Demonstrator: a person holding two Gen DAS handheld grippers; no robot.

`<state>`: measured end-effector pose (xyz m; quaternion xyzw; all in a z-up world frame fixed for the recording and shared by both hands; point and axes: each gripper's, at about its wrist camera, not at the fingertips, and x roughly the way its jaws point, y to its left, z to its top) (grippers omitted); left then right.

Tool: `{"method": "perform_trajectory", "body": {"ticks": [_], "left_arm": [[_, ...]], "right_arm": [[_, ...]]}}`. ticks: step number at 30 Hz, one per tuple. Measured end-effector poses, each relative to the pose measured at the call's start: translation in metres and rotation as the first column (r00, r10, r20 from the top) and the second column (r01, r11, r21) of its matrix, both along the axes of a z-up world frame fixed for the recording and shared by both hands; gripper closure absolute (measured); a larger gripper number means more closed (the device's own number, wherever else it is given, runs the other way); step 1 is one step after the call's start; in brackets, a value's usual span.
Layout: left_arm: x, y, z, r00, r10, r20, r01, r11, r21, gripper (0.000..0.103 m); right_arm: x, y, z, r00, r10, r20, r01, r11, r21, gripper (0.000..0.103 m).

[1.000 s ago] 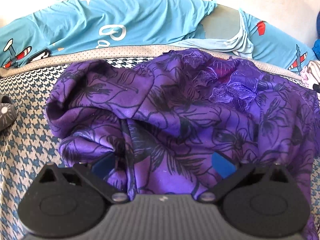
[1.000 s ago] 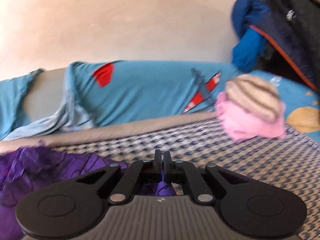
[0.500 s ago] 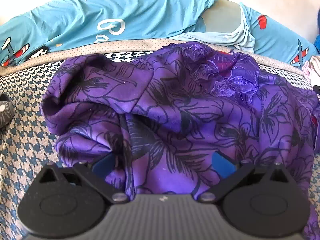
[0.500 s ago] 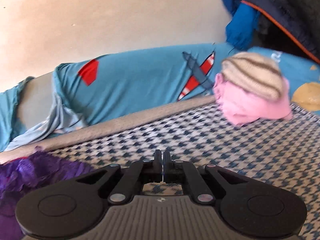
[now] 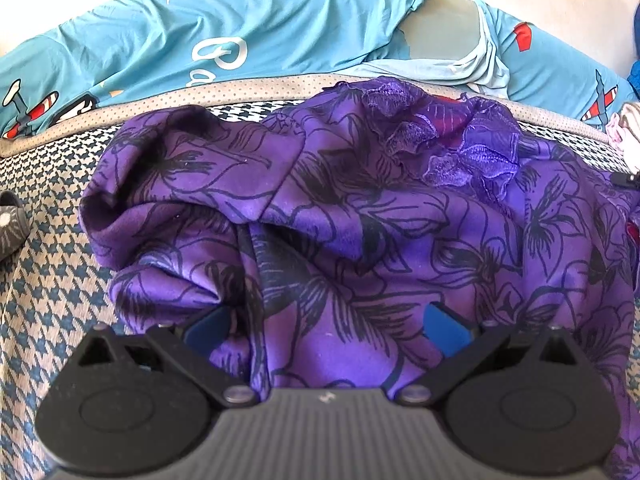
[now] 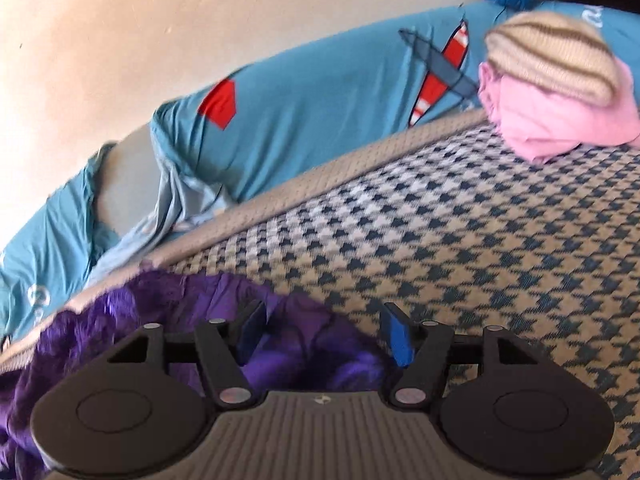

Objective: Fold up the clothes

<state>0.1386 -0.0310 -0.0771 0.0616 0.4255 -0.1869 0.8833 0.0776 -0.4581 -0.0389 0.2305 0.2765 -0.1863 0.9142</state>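
- Left gripper (image 5: pixel 326 328): jaws spread wide, blue pads on either side of a rumpled ridge of the purple floral garment (image 5: pixel 360 216), nothing pinched. The cloth bunches up right between the fingers and spills on ahead of them.
- Right gripper (image 6: pixel 324 338): jaws also apart, holding nothing. The garment's right-hand edge lies just under and to the left of its fingers; bare houndstooth bedcover (image 6: pixel 460 248) runs off to its right.
- So the garment sits in a loose heap between the two tools, creased and doubled over itself, not flat and not in a neat fold. I'd judge the job in hand is getting a fresh hold on it.
- To do that well: each tool should take a single edge or corner, not a thick wad of layers. The left one is over a bulky ridge, so going for the thinner hem to its left looks the safer bite.
- This fabric looks slippery and drapey. Close fully on it, then lift and draw the two tools apart to shake the creases out.
- Ahead of the left tool, the embroidered purple trim (image 5: pixel 460 148) marks the garment's far edge; handy for reading which way it lies.
- Further off, ahead-right of the right tool, a pink and striped pile (image 6: pixel 556 92) sits clear of the work.
- Beyond everything, the blue aeroplane-print sheet (image 5: pixel 260 28) lines the wall.
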Motion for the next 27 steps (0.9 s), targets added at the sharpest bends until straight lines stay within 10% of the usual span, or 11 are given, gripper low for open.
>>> {"method": "perform_trajectory", "body": {"ticks": [5,12,27], "left_arm": [[-0.001,-0.002,-0.001,1.0,-0.002,0.006,0.002,1.0,0.011,0.0],[-0.002,-0.002,-0.002,1.0,-0.008,0.009,0.008,1.0,0.012,0.0],[0.001,0.001,-0.001,1.0,-0.025,0.014,0.025,1.0,0.002,0.0]], "right_arm": [[0.005,0.016,-0.007,0.995,0.094,-0.039,-0.096,0.995,-0.039,0.042],[0.017,0.037,-0.017,0.983,0.15,-0.111,-0.162,0.98,-0.114,0.089],[0.028,0.043,0.029,0.986,-0.163,0.041,0.166,0.915,-0.367,0.094]]}}
